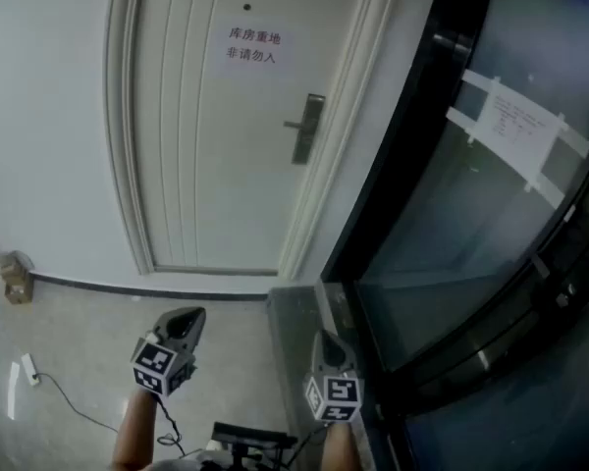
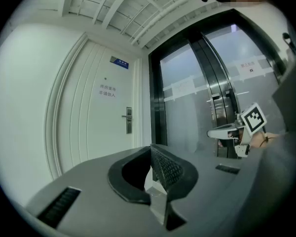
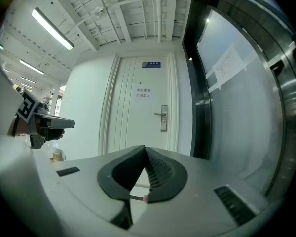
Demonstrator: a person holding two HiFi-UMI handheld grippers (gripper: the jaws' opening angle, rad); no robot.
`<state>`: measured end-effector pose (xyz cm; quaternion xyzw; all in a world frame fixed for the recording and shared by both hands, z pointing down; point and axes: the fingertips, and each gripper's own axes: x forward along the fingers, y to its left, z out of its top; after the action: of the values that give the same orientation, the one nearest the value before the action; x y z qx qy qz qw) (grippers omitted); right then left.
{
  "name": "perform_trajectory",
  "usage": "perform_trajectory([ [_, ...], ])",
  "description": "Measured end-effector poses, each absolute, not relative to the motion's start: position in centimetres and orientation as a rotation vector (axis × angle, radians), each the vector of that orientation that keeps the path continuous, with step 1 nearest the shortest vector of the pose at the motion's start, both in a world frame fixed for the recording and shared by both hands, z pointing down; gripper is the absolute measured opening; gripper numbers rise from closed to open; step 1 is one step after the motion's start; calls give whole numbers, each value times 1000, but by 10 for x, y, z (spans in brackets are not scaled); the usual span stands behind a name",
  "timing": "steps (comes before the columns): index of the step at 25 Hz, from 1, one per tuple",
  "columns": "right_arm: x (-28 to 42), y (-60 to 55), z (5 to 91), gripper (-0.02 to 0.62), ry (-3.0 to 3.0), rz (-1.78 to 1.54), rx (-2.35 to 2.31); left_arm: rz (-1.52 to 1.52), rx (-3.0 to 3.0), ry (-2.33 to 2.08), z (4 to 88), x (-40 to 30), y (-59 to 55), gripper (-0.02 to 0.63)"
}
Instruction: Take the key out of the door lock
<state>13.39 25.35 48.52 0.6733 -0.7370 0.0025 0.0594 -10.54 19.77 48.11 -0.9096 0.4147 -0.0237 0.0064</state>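
Note:
The white door (image 1: pixel 216 145) stands shut ahead, with a metal lock plate and lever handle (image 1: pixel 307 128) on its right side. The same lock plate appears small in the left gripper view (image 2: pixel 129 120) and the right gripper view (image 3: pixel 163 117). At this distance no key can be made out in it. My left gripper (image 1: pixel 187 316) and right gripper (image 1: pixel 326 338) are held low, side by side and well short of the door. Both point level at it. Each has its jaws shut tip to tip with nothing between them, the left gripper (image 2: pixel 151 147) and the right gripper (image 3: pixel 145 147).
A printed sign (image 1: pixel 252 45) is stuck on the door. A dark-framed glass wall (image 1: pixel 491 224) with a taped paper (image 1: pixel 515 126) runs along the right. On the floor at the left are a small cardboard box (image 1: pixel 15 278) and a cable with a plug (image 1: pixel 29 369).

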Motion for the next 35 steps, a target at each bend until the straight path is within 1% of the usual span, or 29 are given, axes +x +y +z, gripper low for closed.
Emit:
perform_trajectory([
  [23,86,258,494,11,-2193,-16,2070,-68,-2875,1249,493,-147,191,9],
  [35,94,239,502,11,-2175,13,2104,-71,-2894,1211,499,-136,165,8],
])
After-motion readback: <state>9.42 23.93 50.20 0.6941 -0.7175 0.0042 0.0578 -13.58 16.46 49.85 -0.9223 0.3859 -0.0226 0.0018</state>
